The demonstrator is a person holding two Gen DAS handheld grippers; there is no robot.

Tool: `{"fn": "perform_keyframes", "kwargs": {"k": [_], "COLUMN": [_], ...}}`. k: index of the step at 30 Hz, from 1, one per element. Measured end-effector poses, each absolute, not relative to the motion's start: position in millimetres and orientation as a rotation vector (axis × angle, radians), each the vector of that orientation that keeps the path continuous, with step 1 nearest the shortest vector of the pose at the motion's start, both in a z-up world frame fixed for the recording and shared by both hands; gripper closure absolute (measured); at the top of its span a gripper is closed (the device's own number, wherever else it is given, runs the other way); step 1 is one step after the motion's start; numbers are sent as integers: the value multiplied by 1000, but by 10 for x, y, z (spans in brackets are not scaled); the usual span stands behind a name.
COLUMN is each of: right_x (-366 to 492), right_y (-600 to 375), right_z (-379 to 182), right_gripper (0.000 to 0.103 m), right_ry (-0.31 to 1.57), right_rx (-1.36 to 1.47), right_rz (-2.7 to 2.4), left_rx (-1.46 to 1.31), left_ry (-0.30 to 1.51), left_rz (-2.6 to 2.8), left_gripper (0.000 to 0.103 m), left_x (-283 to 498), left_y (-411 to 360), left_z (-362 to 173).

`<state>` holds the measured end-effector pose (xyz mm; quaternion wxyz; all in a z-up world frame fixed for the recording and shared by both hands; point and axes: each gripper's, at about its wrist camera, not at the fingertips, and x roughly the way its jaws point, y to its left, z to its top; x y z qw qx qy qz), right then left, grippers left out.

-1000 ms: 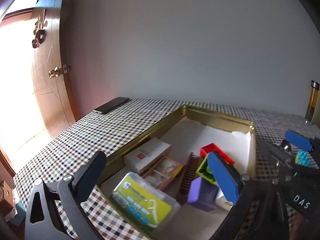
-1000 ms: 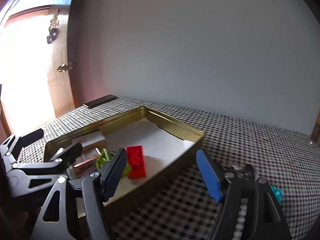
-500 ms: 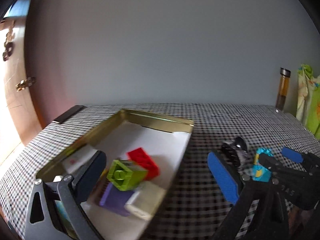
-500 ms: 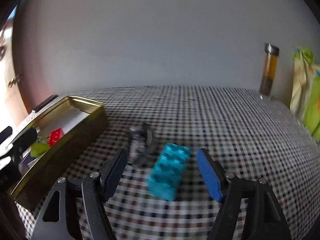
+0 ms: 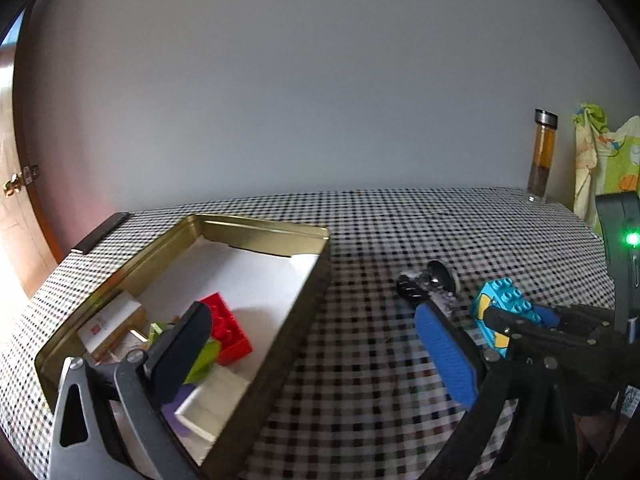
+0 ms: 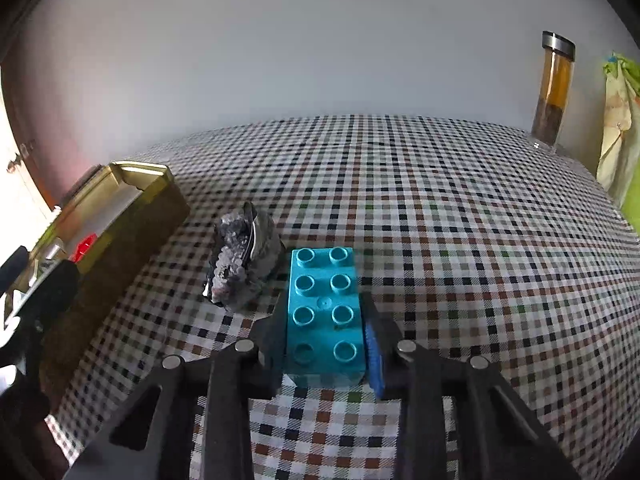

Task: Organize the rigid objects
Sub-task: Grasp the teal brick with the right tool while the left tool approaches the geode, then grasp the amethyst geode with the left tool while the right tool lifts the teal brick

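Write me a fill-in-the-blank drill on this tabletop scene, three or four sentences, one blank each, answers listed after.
1. The right gripper is shut on a ____ toy brick.
2. The gold tin holds a ____ brick near a lime-green one.
3. The left gripper is ____, with nothing between its fingers.
4. The tall bottle of amber liquid stands ____ at the table's far edge.

Missing words: teal; red; open; upright

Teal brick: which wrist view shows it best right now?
The right wrist view: the teal brick sits centred, studs up, clamped between the right gripper pads. The left wrist view shows only its far end, small, behind that gripper's arms.
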<state>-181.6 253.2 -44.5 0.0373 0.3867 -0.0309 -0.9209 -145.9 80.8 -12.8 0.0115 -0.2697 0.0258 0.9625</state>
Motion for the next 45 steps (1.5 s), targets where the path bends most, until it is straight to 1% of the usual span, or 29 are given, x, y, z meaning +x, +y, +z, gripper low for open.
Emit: {"fn": "perform_keyframes", "kwargs": {"k": [7, 11, 16, 17, 22, 25, 27, 28, 30, 32, 34, 41, 45], "right_x": [-1756, -1797, -1815, -1805, -1809, -1793, -1803, -1806, -1799, -1797, -1800, -1774, -1708], "right_y": [2747, 2964, 3093, 3110, 3148, 3151, 3148, 3135, 3110, 3100, 3094, 3101, 3112], "right_z": [-370, -370, -398, -399, -391, -382, -390, -390, -383, -383, -391, -372, -320], "right_gripper": [69, 69, 69, 69, 69, 69, 69, 69, 69, 69, 69, 69, 69], "right_ry": [-113, -181, -267, -272, -287, -287, -284, -277, -260, -251, -249, -258, -270], "right_rx": [1137, 1142, 1154, 1152, 1144, 1141, 1149, 1154, 1153, 1154, 1162, 1134, 1064], "right_rz": [-2894, -2921, -2907, -2906, -2910, -2914, -2910, -2909, -2913, -2913, -2909, -2910, -2919], "left_rx": [-871, -929, -1028, -1036, -1066, -1118, -1137, -1139, -1163, -1212, -1241, -1155, -1096], "left_ry": [134, 155, 142, 141, 178, 199, 171, 155, 145, 109, 47, 87, 85], "left_rz": [2903, 2823, 2781, 2785, 2787, 2760, 2743, 2743, 2724, 2661, 2607, 2658, 2692], "left_gripper": [0, 0, 1, 3, 3, 9, 10, 13, 21, 54, 60, 61, 61], "left_x": [-1570, -1699, -1929, -1949, -2075, -2157, -2209, -2230, -2277, -2336, -2378, -2185, -2067], "left_y": [1179, 1387, 1509, 1516, 1611, 1676, 1679, 1671, 1666, 1647, 1605, 1607, 1538], "left_z": [-126, -174, -286, -298, -366, -450, -464, -464, -487, -545, -583, -495, -437]}}
